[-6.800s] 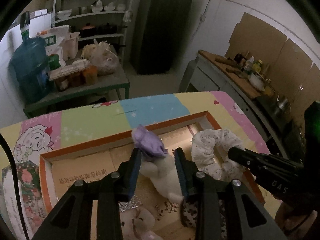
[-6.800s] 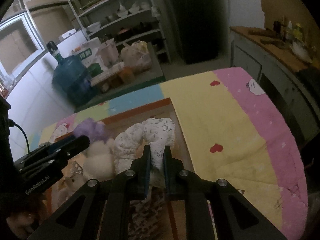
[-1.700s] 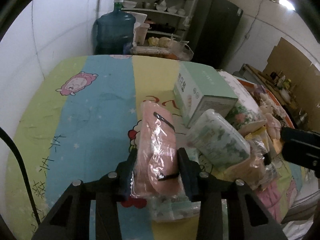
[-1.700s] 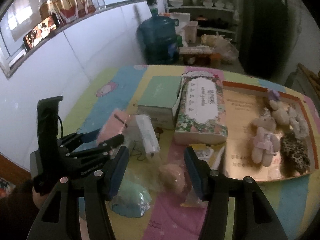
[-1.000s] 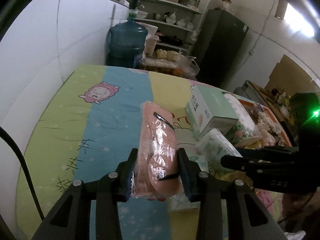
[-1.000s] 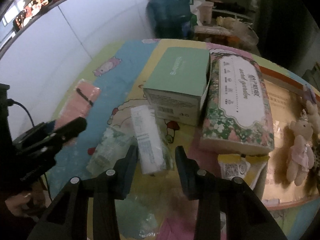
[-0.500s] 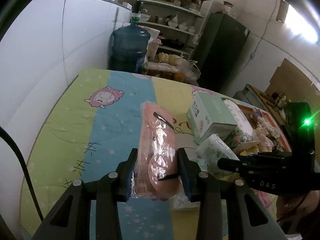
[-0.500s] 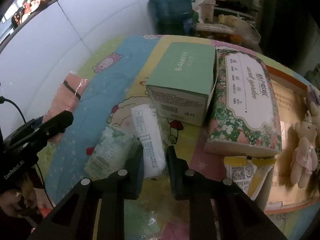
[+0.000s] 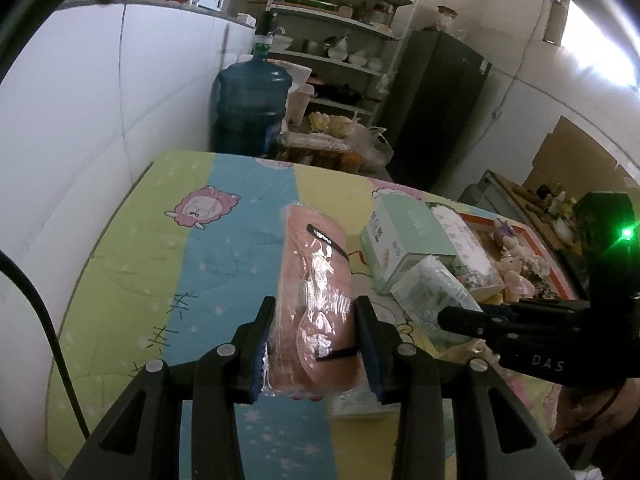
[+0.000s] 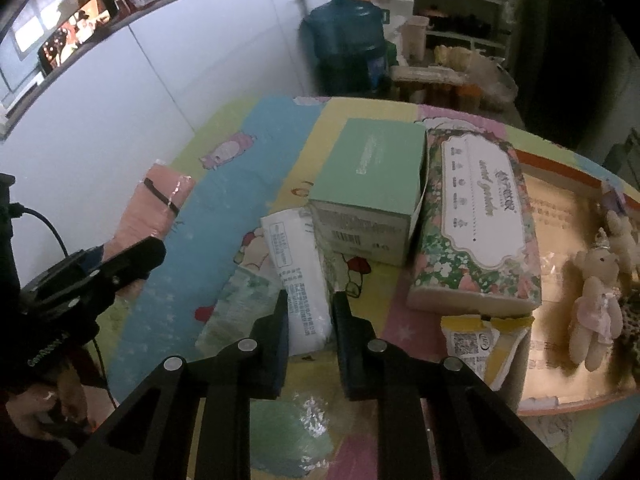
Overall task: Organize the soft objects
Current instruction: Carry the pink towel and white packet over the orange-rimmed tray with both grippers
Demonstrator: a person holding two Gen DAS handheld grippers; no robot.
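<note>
My left gripper (image 9: 316,312) is shut on a pink pack wrapped in clear plastic (image 9: 314,288) and holds it above the colourful table cover; the pack also shows in the right wrist view (image 10: 154,208). My right gripper (image 10: 308,308) is shut on a white tissue pack (image 10: 298,268) that lies on the table by a green-patterned pack (image 10: 240,300). Small plush bears (image 10: 596,288) lie in the orange-rimmed tray (image 10: 576,404) at the right.
A mint-green box (image 10: 372,192) and a floral tissue pack (image 10: 476,220) stand in the middle of the table. A yellow packet (image 10: 480,340) and a pale green bag (image 10: 292,428) lie near the front. A water jug (image 9: 250,108) and shelves stand behind the table.
My right gripper has closed from open onto the white tissue pack. My left gripper has lifted the pink pack higher and back to the left.
</note>
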